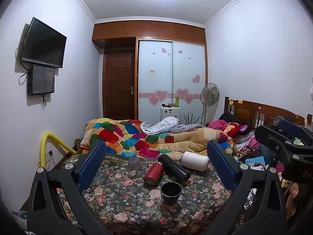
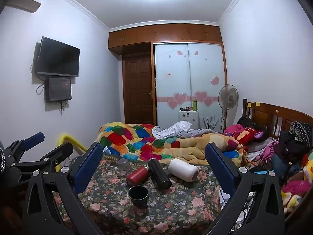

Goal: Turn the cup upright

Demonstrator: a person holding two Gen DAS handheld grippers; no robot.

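Observation:
A small black cup (image 1: 171, 192) stands upright, mouth up, on the floral cloth (image 1: 121, 201); it also shows in the right wrist view (image 2: 138, 195). Behind it lie a red bottle (image 1: 153, 174) (image 2: 137, 174), a black flask (image 1: 174, 168) (image 2: 159, 173) and a white flask (image 1: 194, 161) (image 2: 183, 169), all on their sides. A clear plastic cup (image 1: 135, 164) (image 2: 123, 164) stands mouth down at the back left. My left gripper (image 1: 155, 166) is open and empty, above the front of the cloth. My right gripper (image 2: 153, 166) is open and empty beside it.
A colourful quilt (image 1: 137, 137) is heaped on the bed behind the cloth. Toys and clothes (image 2: 289, 156) pile up at the right by the wooden headboard (image 2: 273, 115). A yellow rail (image 1: 50, 146) stands at the left. A door, wardrobe and fan are at the back.

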